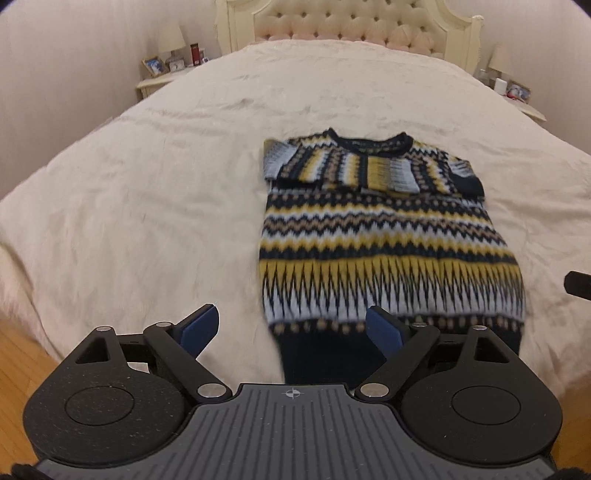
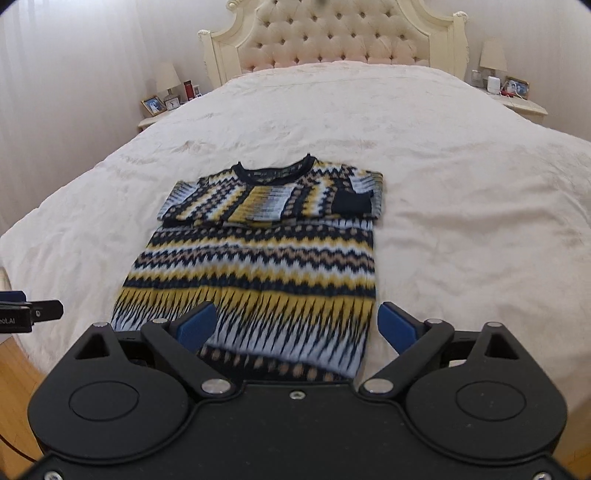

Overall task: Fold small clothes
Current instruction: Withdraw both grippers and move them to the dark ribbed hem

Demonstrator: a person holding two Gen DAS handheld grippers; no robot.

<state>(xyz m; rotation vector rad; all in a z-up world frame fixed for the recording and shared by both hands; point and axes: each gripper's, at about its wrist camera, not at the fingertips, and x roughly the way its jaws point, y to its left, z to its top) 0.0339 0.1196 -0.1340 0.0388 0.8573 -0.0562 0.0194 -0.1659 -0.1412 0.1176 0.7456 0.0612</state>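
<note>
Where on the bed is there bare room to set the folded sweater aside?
Bare bedspread lies between the sweater and the headboard, and on either side of it out to the bed edges. The near edge is crowded: the hem, left gripper and right gripper.

— What kind of room is this?

— A bedroom in a home. Out past the fingers is a big bed [image 2: 424,155] with a soft cream cover.

— What else?

— Far ahead stands a puffy headboard [image 2: 332,33] with buttons. A little table [image 2: 155,120] sits off to the left of the fingers, with a lamp [image 2: 168,79] and a photo frame [image 2: 153,105] on it.
</note>
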